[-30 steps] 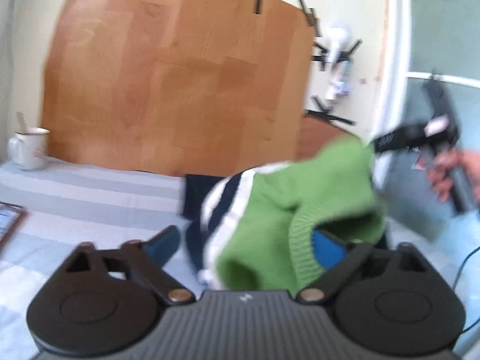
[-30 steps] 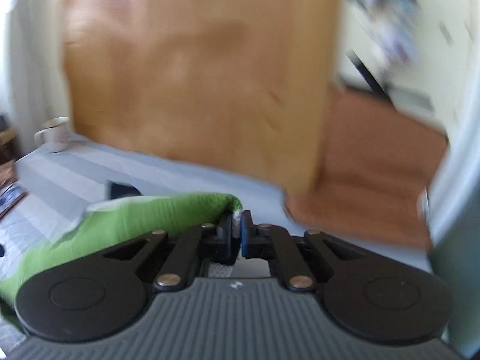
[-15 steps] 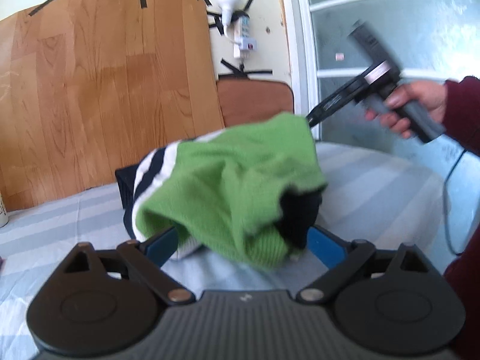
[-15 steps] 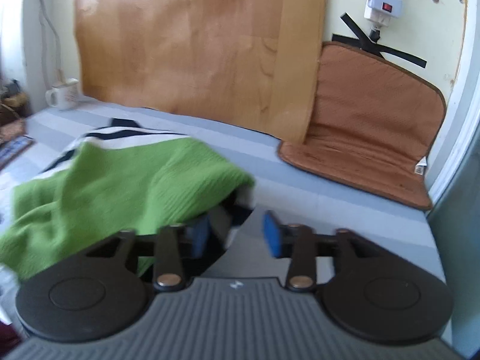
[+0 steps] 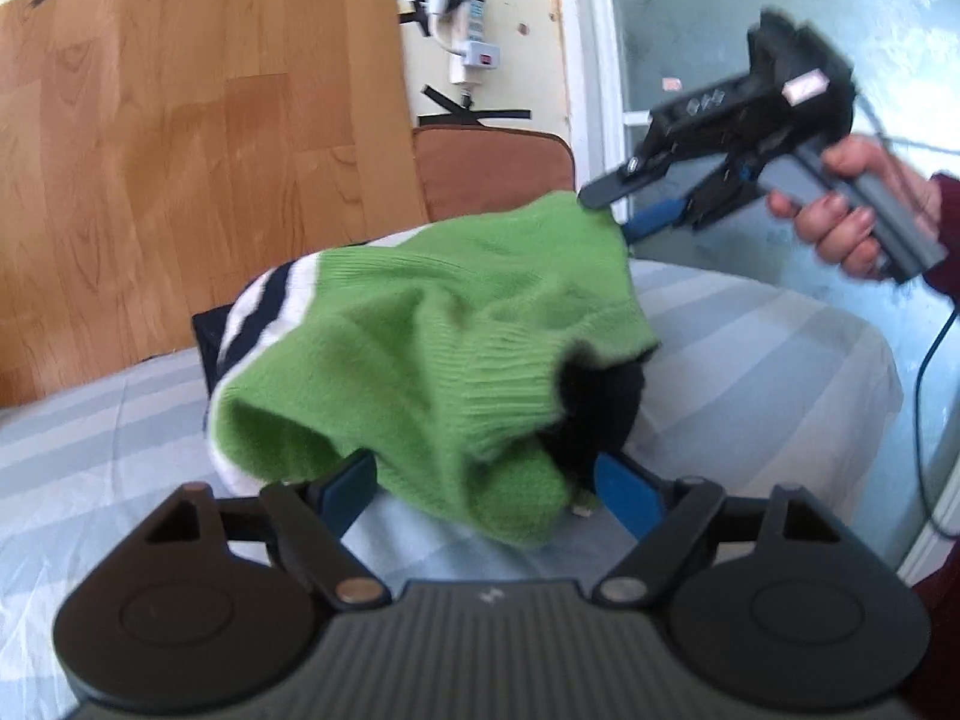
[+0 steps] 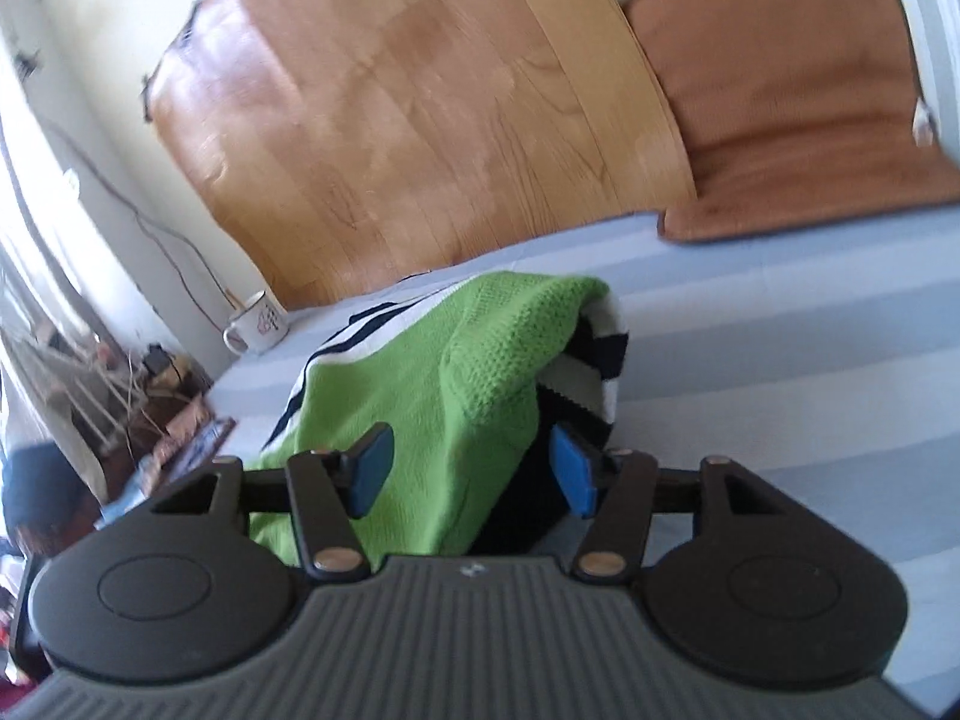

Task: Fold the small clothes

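On the striped blue worktop (image 5: 750,360) lies a bunched green sweater (image 5: 420,348) with navy-and-white stripes, both the left tool (image 5: 486,480) and right tool (image 6: 471,468) spread open around its edges.

A bed (image 6: 780,360) with a pale blue striped sheet carries everything. A green sweater (image 6: 420,408) with navy and white stripes lies bunched on it, a white mug (image 6: 258,330) stands near the far edge, and a brown cushion (image 6: 798,180) seems to rest at its far corner.
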Demonstrator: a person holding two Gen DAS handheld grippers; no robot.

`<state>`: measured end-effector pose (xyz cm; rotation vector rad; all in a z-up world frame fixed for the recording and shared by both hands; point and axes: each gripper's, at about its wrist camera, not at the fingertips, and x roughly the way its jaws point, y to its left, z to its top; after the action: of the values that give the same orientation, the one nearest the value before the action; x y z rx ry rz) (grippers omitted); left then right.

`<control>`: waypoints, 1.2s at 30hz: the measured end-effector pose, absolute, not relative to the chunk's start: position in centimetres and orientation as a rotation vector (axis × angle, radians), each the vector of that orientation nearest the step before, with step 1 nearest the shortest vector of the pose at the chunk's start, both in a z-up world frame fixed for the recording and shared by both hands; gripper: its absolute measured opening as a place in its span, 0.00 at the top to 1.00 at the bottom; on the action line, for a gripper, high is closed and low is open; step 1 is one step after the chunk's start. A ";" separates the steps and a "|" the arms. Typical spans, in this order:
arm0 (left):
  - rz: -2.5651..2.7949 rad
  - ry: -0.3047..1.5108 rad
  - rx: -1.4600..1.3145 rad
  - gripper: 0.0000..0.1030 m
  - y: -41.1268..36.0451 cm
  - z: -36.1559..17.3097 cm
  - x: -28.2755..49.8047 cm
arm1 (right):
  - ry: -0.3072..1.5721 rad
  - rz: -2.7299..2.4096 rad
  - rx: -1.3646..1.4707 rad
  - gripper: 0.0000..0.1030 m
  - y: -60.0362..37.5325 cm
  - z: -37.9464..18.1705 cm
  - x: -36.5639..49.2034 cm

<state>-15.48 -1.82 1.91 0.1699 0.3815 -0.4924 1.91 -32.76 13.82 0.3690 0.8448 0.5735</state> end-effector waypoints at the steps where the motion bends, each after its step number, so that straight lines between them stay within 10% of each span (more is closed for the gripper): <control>1: -0.493 0.377 0.148 0.14 -1.1 2.2 -15.5 | 0.856 0.580 0.394 0.42 -32.4 13.4 2.3; 4: -0.481 0.356 0.107 0.10 0.0 2.8 -15.9 | 0.869 0.620 0.451 0.59 -31.5 13.0 3.2; 6: -0.483 0.363 0.118 0.10 -0.3 2.8 -15.9 | 0.864 0.625 0.460 0.87 -30.8 13.2 4.0; 14: -0.518 0.430 0.116 0.12 -2.8 1.7 -14.2 | 0.684 0.696 0.570 0.87 -28.6 18.5 4.9; 20: -0.447 0.483 0.027 0.38 -2.7 1.5 -11.8 | 0.625 0.740 0.530 0.87 -27.0 21.2 5.1; 27: -0.364 0.407 0.019 0.21 -2.3 2.3 -11.8 | 0.484 0.719 0.555 0.88 -28.5 24.3 4.3; 30: -0.365 0.386 0.001 0.37 -2.2 2.6 -11.7 | 0.433 0.710 0.540 0.88 -28.8 26.2 3.5; 33: -0.373 0.382 -0.025 0.84 -2.0 3.0 -11.3 | 0.370 0.705 0.536 0.88 -29.4 28.1 2.7; 36: -0.317 0.353 -0.014 0.88 -1.6 4.3 -10.9 | 0.330 0.699 0.529 0.88 -29.6 30.0 2.0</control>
<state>-10.89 -1.56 4.33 -0.0137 0.3533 -0.3169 2.05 -29.61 29.98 0.5287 0.3304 0.6994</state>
